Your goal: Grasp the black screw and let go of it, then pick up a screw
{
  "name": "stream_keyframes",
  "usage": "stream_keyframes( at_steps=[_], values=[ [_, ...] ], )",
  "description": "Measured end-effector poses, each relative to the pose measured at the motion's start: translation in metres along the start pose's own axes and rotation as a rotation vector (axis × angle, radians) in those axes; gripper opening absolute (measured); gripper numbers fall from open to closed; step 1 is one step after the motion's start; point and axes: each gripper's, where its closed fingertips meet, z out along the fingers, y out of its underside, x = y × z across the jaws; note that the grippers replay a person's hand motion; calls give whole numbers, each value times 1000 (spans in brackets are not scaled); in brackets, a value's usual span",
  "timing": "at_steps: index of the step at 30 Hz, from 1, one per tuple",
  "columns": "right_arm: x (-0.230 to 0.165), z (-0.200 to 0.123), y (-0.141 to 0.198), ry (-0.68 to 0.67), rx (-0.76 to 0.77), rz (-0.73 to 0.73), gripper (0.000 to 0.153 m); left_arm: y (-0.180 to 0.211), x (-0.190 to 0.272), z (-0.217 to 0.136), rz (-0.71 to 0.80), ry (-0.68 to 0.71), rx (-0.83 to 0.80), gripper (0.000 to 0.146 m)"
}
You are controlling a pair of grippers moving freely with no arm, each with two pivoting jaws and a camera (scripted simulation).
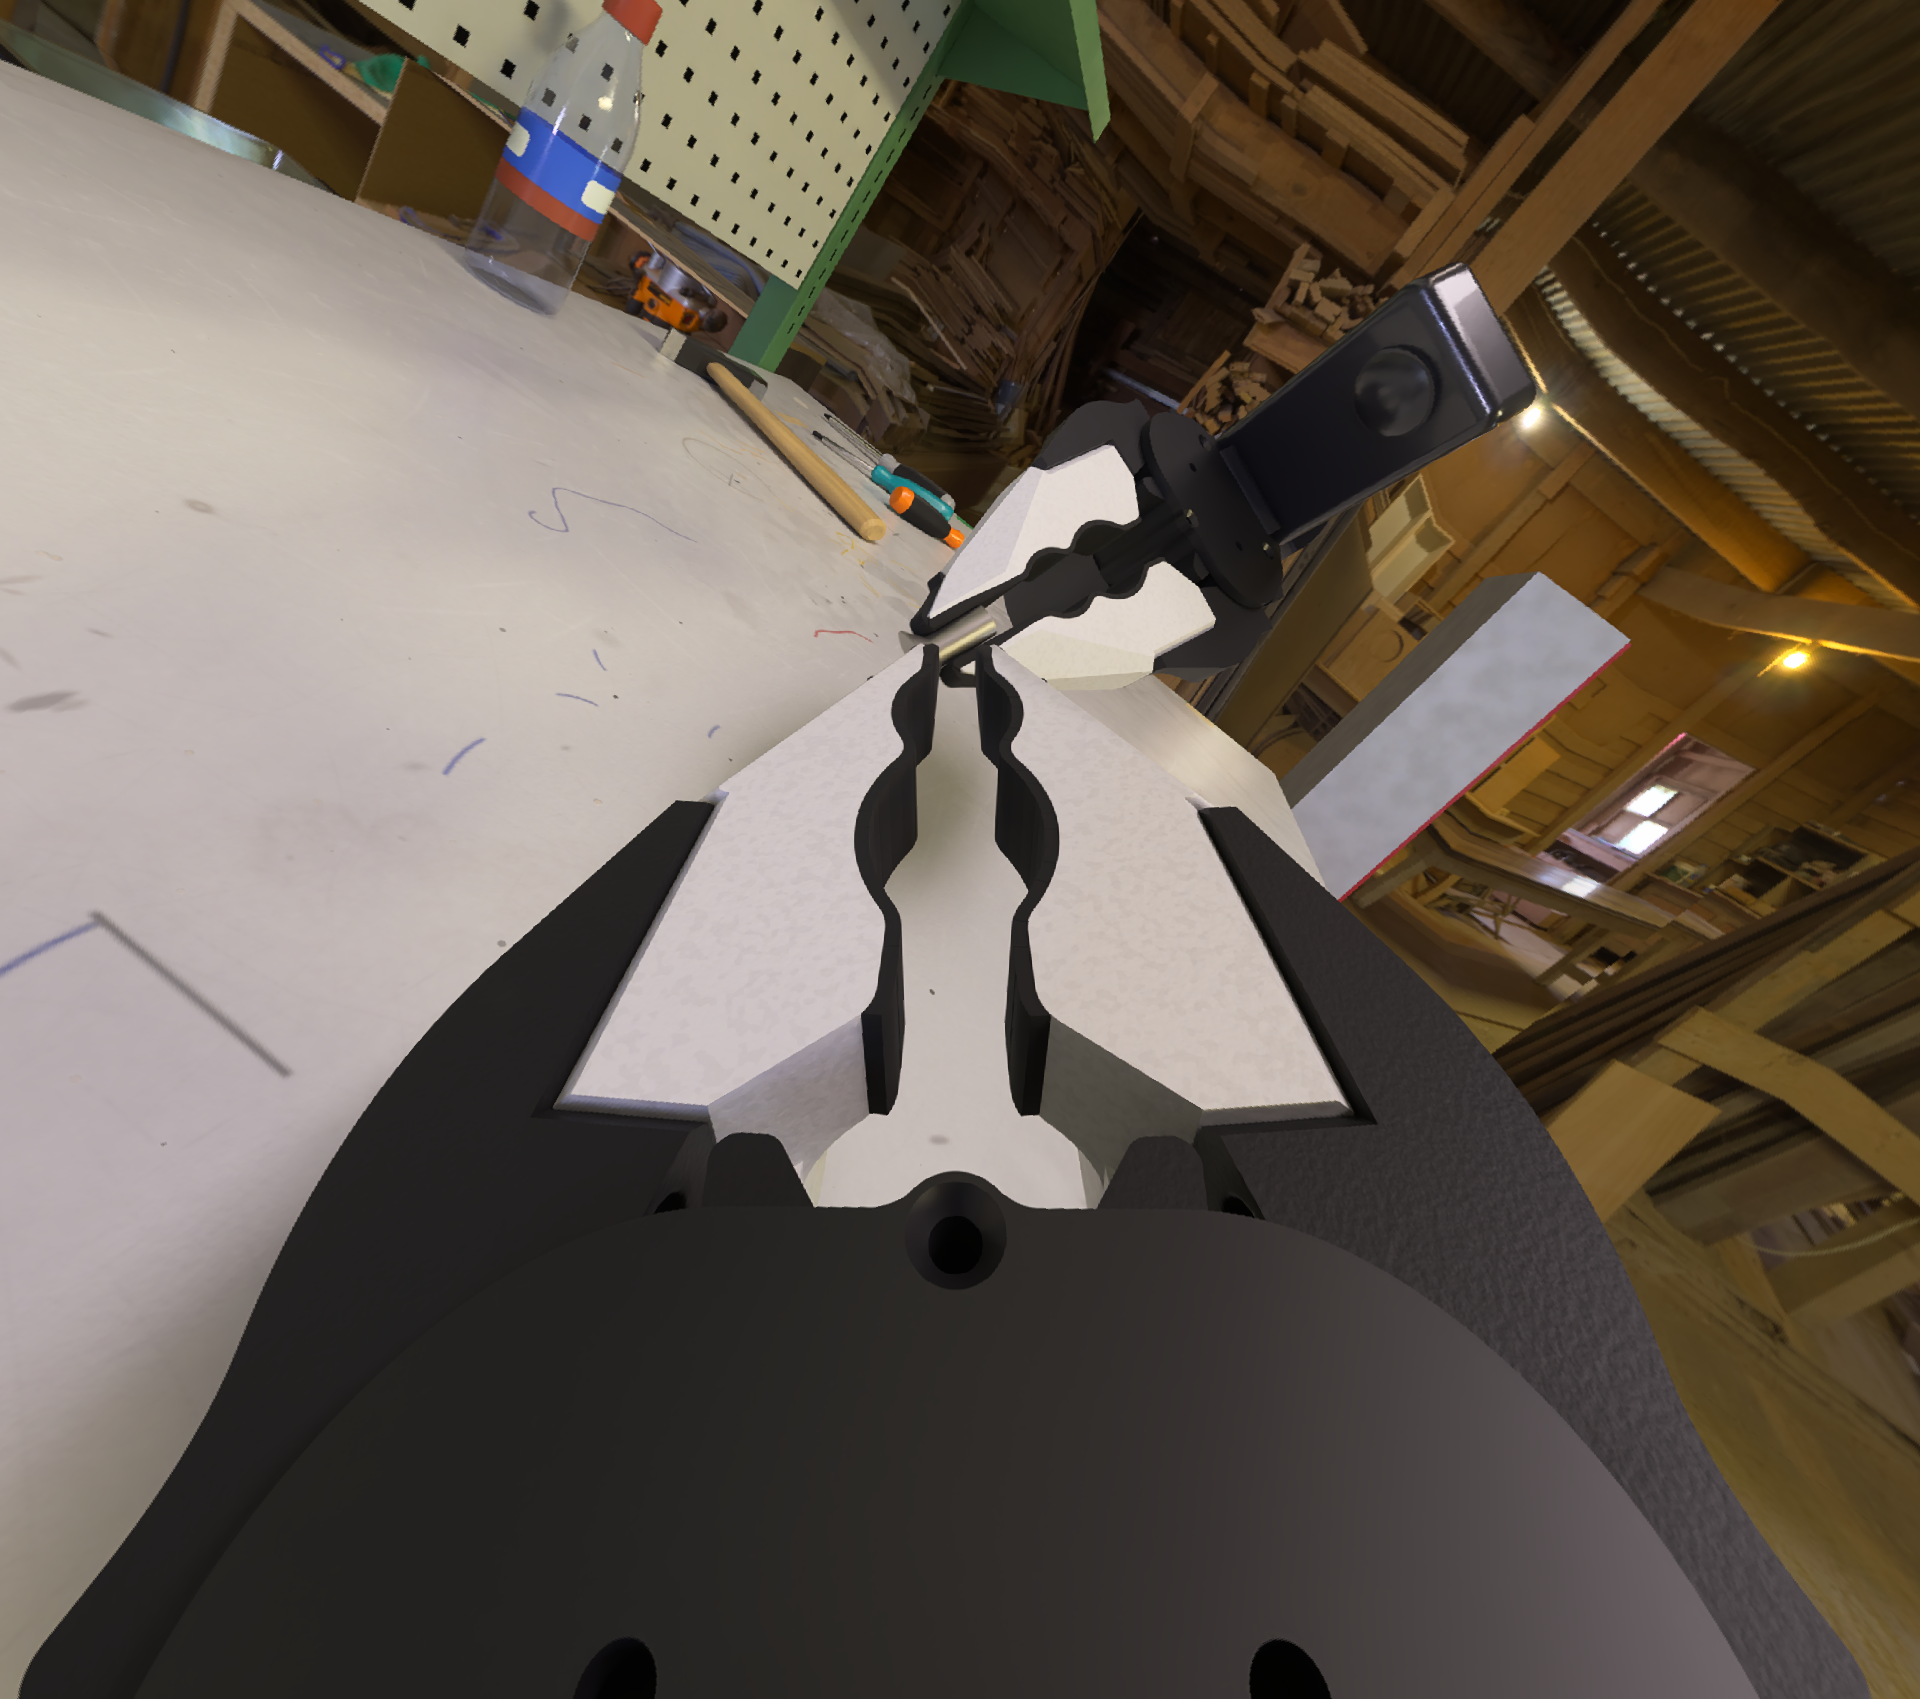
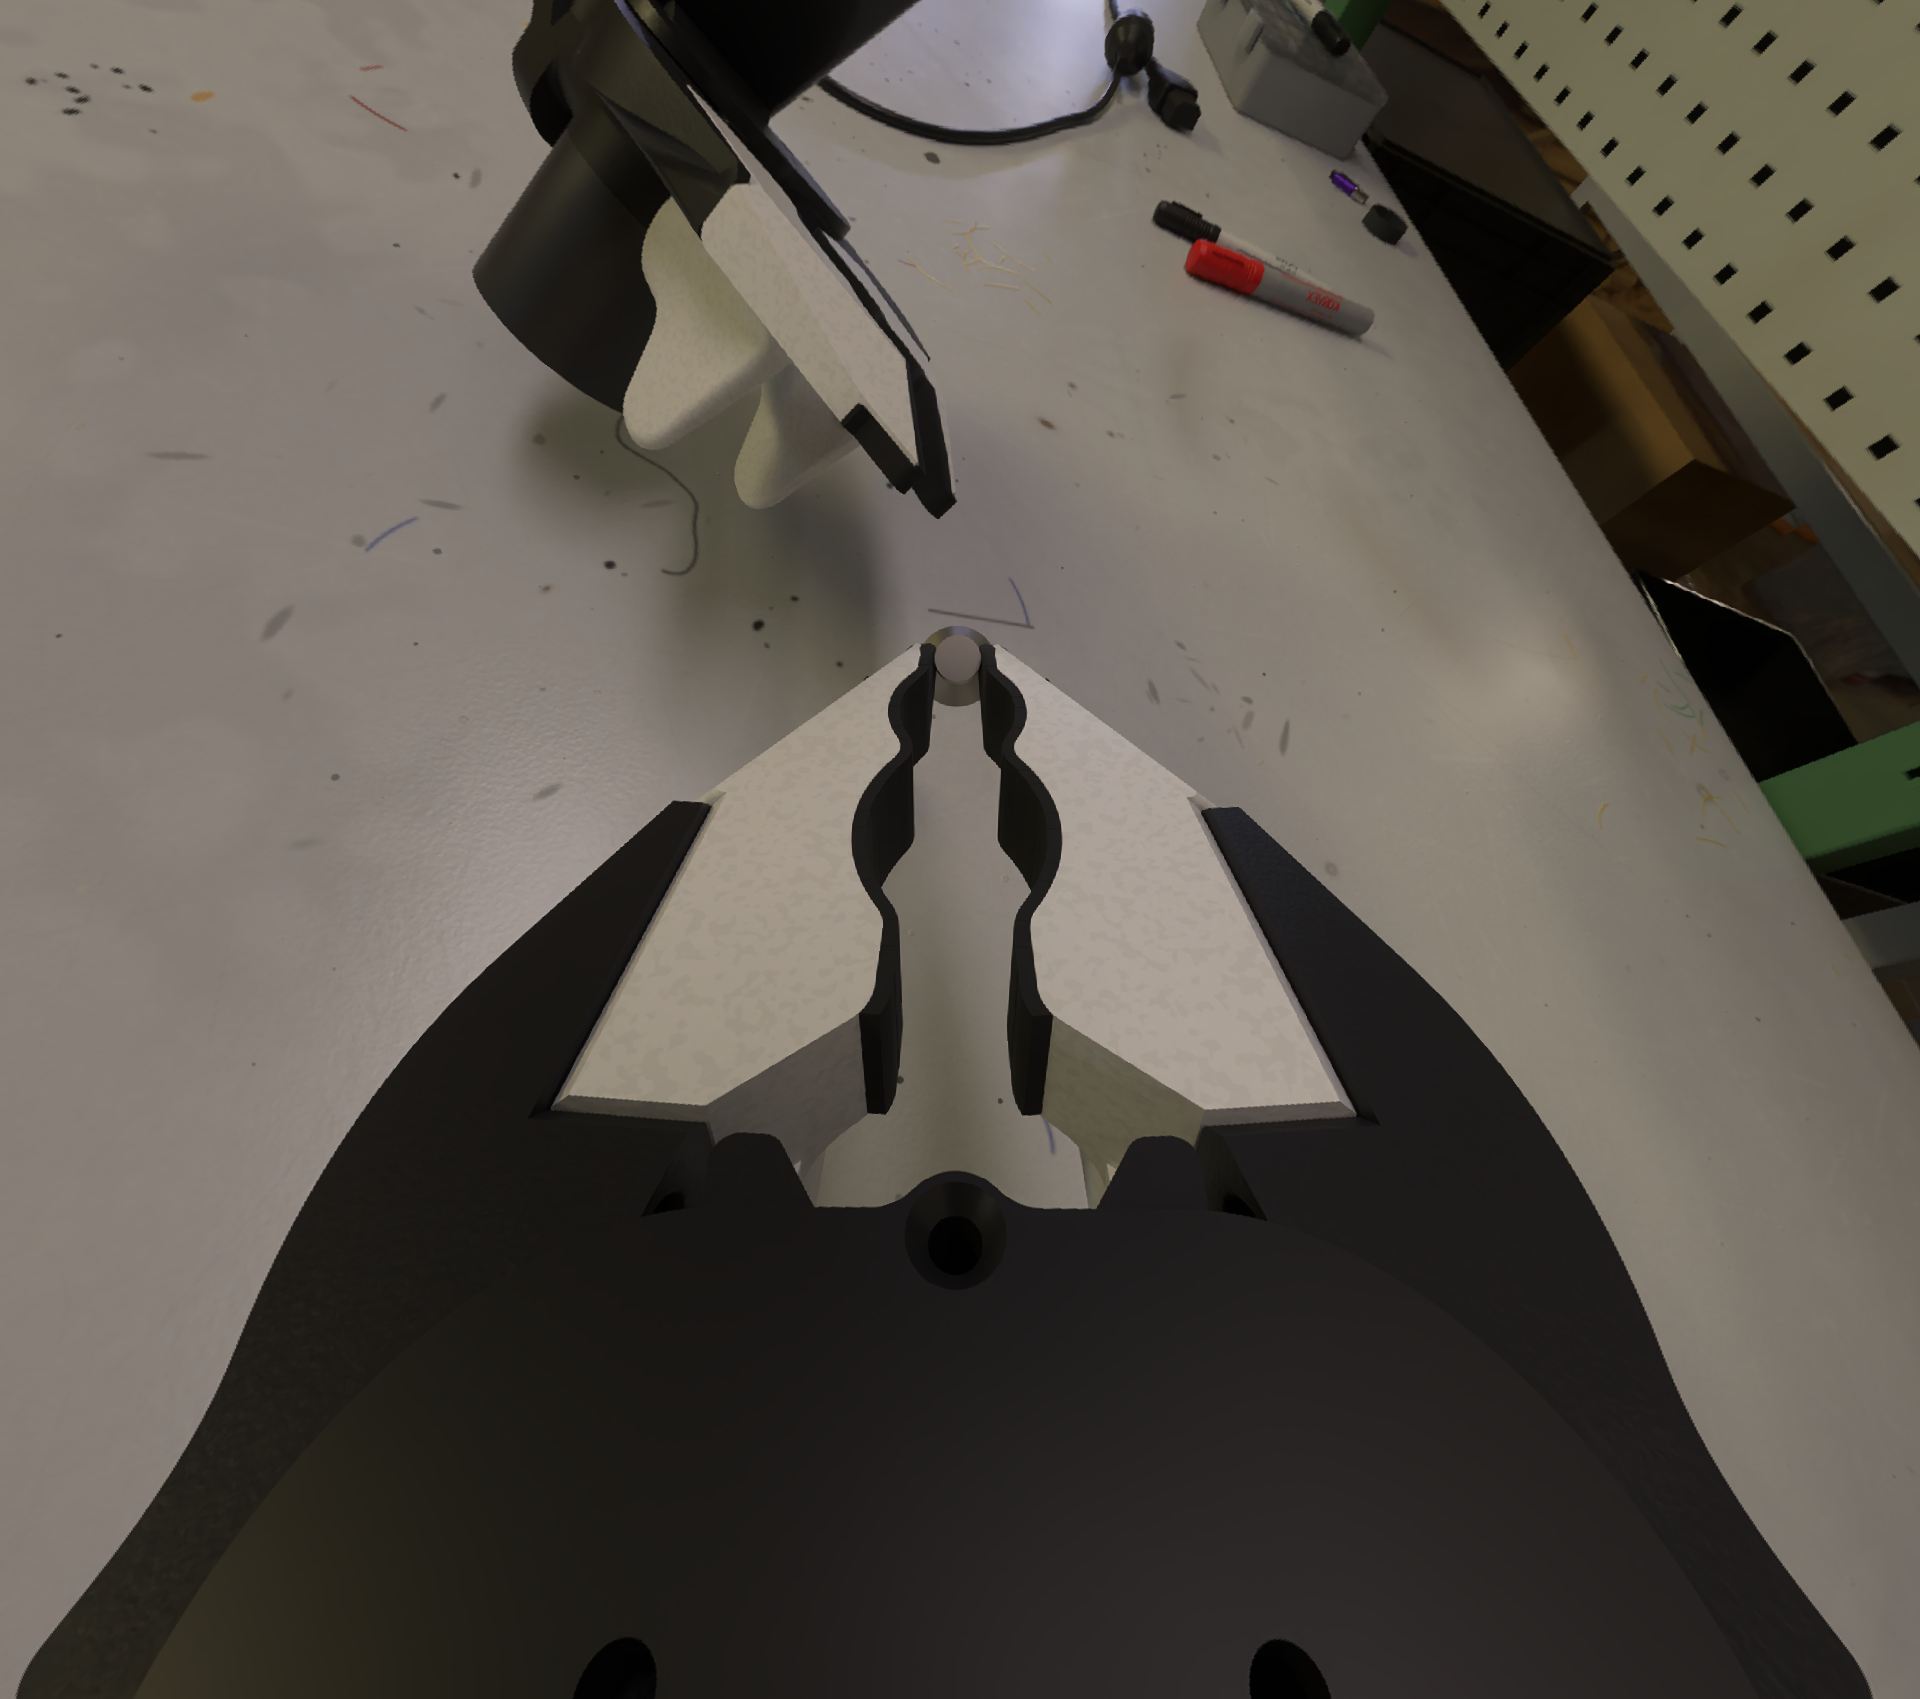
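the right black-and-white two-finger gripper point(image 2: 957, 662) is clamped on a short silver metal screw point(image 2: 956, 660), lifted above the pale scuffed worktable point(image 2: 312, 714). the left gripper point(image 1: 953, 657) hangs facing it, tips nearly together on nothing, near the table's edge. a clear plastic bottle with a red cap point(image 1: 561, 143) stands well apart; whether anything is in it i cannot tell.

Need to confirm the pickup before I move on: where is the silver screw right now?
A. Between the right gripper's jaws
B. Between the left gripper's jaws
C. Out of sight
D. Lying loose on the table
A: the right wrist view shows the silver screw end-on, pinched at the tips of the right gripper, while the left gripper hangs apart from it.
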Motion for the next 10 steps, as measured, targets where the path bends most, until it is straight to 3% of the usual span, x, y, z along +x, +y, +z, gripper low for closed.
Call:
stream_keyframes(
  at_steps=[10],
  values=[
    [-1,-3,-17,-11,92,25,8,-1,4,-5,-96,86,56,8]
  ],
)
